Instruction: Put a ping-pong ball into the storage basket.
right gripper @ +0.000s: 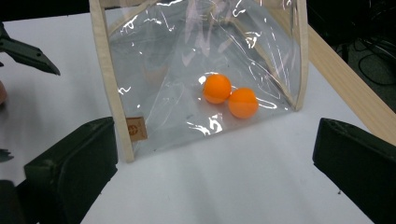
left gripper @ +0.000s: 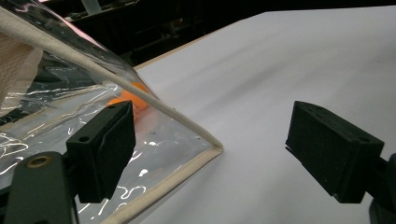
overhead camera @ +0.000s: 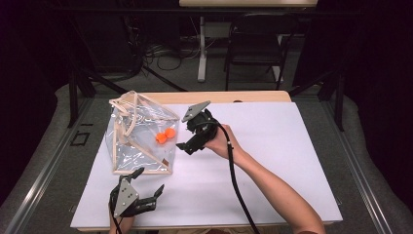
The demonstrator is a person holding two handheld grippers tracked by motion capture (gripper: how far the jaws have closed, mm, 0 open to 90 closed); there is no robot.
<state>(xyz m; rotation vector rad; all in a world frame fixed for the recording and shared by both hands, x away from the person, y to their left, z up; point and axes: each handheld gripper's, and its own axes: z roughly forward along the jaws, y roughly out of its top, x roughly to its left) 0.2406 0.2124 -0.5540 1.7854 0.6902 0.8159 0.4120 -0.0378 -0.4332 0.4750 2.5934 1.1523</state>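
a clear plastic bag point(overhead camera: 139, 136) with pale cloth-edged seams stands on the left part of the white table point(overhead camera: 272, 161), its front face tilted and its top edge toward the far side. inside it, low on the right side, two orange balls point(overhead camera: 165, 135) lie touching each other; in the right gripper view they rest on the bag's floor near its right seam, and a small brown label point(right gripper: 136, 129) sits on the left seam.

the left gripper point(overhead camera: 148, 183) is at the near left edge of the table, just in front of the bag's near bottom edge, its jaws spread wide and holding nothing. in the left gripper view one jaw stands before the bag's clear face and the other is over bare table, with the bag's corner between them.

right of the bag, the right gripper point(overhead camera: 181, 130) is held in a hand point(overhead camera: 221, 141) just beside the bag's right face, pointing at the balls. its jaws are wide apart and empty, not touching the bag. its cable point(overhead camera: 236, 180) trails back toward the near edge along the forearm.
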